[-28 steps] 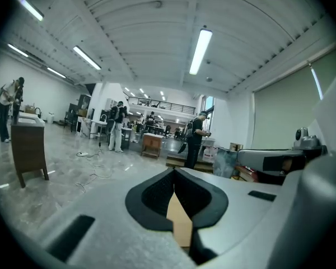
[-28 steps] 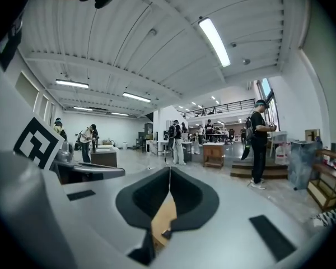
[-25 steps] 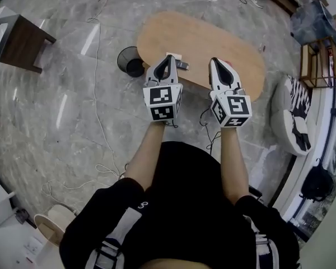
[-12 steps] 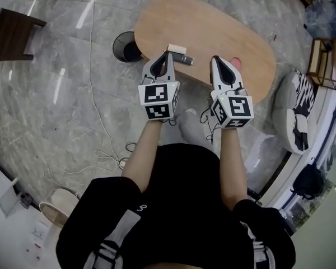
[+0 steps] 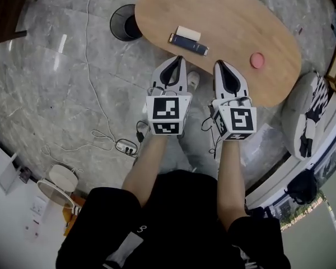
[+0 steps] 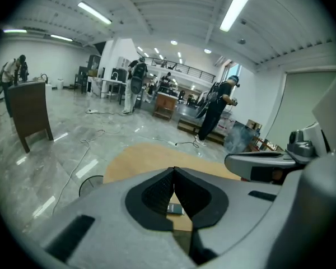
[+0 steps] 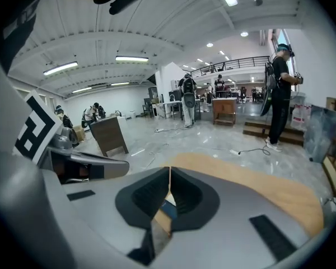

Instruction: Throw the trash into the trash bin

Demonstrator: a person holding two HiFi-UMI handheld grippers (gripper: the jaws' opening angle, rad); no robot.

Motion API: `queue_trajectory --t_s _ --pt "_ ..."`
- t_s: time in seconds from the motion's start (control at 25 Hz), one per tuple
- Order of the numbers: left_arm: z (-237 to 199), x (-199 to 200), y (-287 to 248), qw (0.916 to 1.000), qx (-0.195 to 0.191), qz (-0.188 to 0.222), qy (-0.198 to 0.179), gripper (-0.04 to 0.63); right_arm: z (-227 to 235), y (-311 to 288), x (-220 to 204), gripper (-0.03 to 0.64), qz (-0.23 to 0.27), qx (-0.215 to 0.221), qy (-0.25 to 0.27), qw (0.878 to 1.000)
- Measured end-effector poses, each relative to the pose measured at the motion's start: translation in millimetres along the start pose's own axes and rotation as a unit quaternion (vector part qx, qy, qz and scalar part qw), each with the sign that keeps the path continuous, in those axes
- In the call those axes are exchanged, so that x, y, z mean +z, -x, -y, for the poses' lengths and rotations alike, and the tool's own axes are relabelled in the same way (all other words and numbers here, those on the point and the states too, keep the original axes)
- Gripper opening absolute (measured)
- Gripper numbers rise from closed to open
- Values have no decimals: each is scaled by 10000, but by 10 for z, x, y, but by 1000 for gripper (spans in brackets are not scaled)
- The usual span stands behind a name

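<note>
a: you stand at the near edge of an oval wooden table point(image 5: 235, 27), and nothing lies between your tongs and its top. a white cable point(image 5: 95, 88) trails over the grey marble floor point(image 5: 56, 100) toward a power strip point(image 5: 126, 146) on your left, and a striped cushion point(image 5: 305, 114) sits off the table's right end

b: your left gripper point(image 5: 178, 59) has its jaws pressed together with nothing in them, tips at the table's near edge. your right gripper point(image 5: 219, 64) is the same, jaws closed and empty, just beside the left one

a: what lies on the table is past your tips: a dark flat box point(image 5: 189, 43) with a pale block point(image 5: 188, 33) touching its far side, and a pink round piece point(image 5: 257, 60) well apart to the right

b: the black mesh trash bin point(image 5: 122, 22) stands on the floor at the table's left end, its right side hidden under the rim
</note>
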State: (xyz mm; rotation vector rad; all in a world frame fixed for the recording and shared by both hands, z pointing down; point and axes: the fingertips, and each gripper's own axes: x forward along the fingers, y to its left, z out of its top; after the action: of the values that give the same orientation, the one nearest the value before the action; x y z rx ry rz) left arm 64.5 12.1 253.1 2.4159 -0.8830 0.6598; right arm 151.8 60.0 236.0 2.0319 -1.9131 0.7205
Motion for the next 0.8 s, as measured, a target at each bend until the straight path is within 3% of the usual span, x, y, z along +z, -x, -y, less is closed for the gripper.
queue_trajectory --t_s 0.28,0.6,0.72,0.8 --pt "-163 -662 -487 9989 232 -225 334 6 175 -539 -823 12 -454 193 154 9987" --pt "-358 -1290 -899 9970 417 -471 441 6 269 -992 -1702 18 -1128 892 785 9865" --pt "-446 -1421 -980 9963 529 -518 448 6 320 -1190 -2018 185 -1506 1094 1080 9766" --pt "-495 -1477 -1002 9958 593 -547 428 6 371 -1322 -2193 189 -1736 1125 1442 9677"
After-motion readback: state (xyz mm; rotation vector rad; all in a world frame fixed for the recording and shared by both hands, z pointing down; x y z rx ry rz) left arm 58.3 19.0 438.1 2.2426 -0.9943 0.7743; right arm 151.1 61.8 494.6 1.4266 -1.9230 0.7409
